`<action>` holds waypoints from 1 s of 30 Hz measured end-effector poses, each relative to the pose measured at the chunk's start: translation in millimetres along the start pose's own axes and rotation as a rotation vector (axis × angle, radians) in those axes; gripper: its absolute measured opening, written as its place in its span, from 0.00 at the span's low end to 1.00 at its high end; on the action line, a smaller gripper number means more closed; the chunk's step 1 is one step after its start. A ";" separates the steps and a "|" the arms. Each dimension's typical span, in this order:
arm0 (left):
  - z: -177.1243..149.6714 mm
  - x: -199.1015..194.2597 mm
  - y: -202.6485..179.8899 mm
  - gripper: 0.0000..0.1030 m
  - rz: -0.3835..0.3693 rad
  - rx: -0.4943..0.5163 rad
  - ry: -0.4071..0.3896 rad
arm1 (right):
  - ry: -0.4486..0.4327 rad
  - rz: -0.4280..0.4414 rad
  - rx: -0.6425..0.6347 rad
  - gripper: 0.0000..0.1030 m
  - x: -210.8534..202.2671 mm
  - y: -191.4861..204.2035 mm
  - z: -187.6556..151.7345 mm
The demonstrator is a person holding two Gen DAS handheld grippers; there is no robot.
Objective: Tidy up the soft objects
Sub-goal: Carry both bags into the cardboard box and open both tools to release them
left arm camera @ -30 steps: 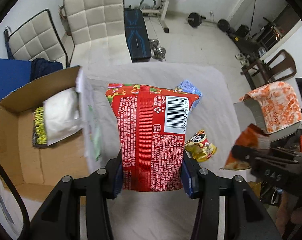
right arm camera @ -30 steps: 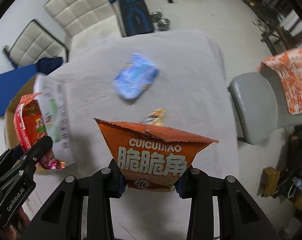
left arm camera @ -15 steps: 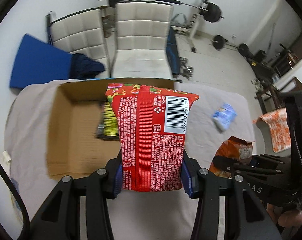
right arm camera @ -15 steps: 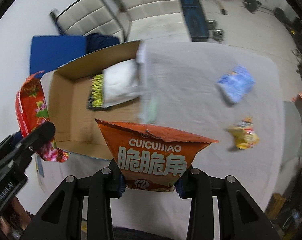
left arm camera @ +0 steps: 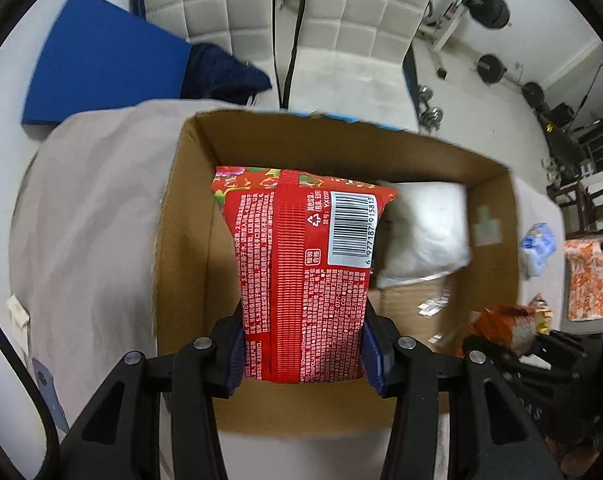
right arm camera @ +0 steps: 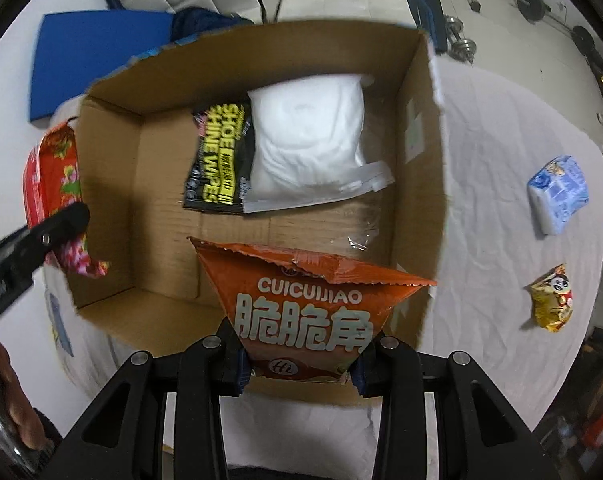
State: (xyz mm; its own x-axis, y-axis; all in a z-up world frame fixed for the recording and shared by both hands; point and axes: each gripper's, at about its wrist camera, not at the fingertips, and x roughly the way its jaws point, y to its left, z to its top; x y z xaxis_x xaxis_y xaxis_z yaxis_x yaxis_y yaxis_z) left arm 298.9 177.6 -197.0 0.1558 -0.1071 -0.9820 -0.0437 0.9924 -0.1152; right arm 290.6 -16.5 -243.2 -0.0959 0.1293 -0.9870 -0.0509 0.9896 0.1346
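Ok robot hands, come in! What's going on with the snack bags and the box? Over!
Left gripper shut on red bag; right gripper shut on orange bag. Both over cardboard box. White pack, wipes already inside.

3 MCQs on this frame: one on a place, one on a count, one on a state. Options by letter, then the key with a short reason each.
1. Where does the white pouch lie?
A. inside the cardboard box
B. on the cloth right of the box
C. in the right gripper

2. How many packets lie on the cloth outside the box?
A. none
B. two
C. four

3. What is the left gripper doing?
A. open, holding nothing
B. shut on the red packet
C. shut on the wipes pack

Key: 1 A, it rests on the box floor beside the black wipes pack. 2 B, only the blue packet and the yellow packet. 3 B, its fingers pinch the packet's lower end.
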 end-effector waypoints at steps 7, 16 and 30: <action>37.7 70.3 12.0 0.43 0.046 0.034 0.101 | 0.090 -0.059 0.023 0.38 50.1 4.7 22.2; 58.7 138.1 23.7 0.44 0.048 0.021 0.231 | 0.188 -0.105 0.052 0.39 92.2 -0.1 33.7; 72.2 137.9 23.8 0.48 0.023 -0.013 0.257 | 0.232 -0.111 0.061 0.60 105.5 -14.1 32.2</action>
State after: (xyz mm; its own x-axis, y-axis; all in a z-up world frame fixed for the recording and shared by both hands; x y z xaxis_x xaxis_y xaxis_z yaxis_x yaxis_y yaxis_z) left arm 390.6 190.8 -324.3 -0.1011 -0.0977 -0.9901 -0.0573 0.9941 -0.0922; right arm 313.2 -14.7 -352.1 -0.3188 0.0088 -0.9478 -0.0148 0.9998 0.0143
